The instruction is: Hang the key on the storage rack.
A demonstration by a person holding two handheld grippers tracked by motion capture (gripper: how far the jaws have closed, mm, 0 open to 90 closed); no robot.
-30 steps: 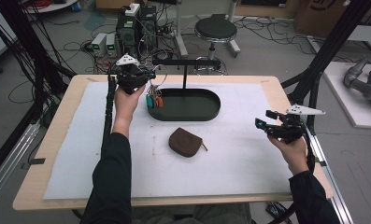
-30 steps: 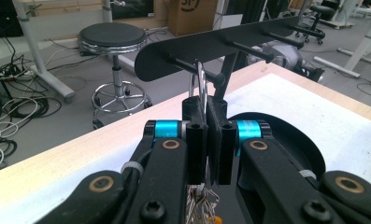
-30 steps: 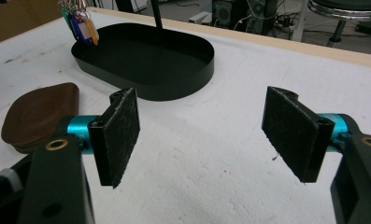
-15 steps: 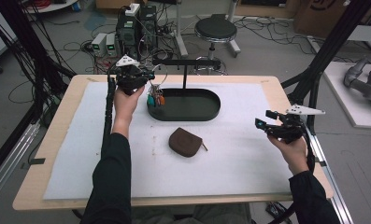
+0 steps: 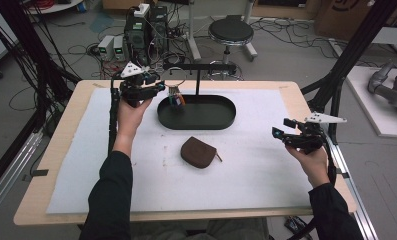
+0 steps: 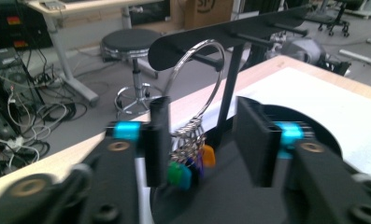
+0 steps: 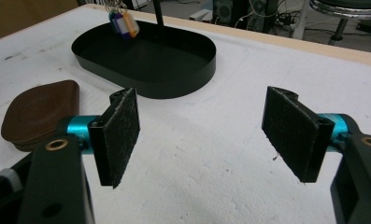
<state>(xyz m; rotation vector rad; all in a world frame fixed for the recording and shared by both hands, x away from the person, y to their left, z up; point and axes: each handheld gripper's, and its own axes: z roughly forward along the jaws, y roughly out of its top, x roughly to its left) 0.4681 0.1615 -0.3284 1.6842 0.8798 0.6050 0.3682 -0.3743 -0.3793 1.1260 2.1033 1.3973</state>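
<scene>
The key ring (image 6: pixel 195 88) with its little colored tags now hangs on a peg of the black rack (image 6: pixel 230 35) above the tray (image 5: pixel 226 122), and the left gripper (image 6: pixel 202 140) has just been opening its jaws, wide apart with the ring hanging free between them, so the hanging looks done, while the right gripper (image 7: pixel 206 135) waits open over the white mat

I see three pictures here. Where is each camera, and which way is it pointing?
High view: above the person's side, looking forward and down on the table; both forearms and the left gripper show.
Left gripper view: rides the left gripper, facing the key ring hung on the stand; its jaws have just been opening.
Right gripper view: rides the right gripper, facing the black tray.
Shared: key ring and tray.
</scene>
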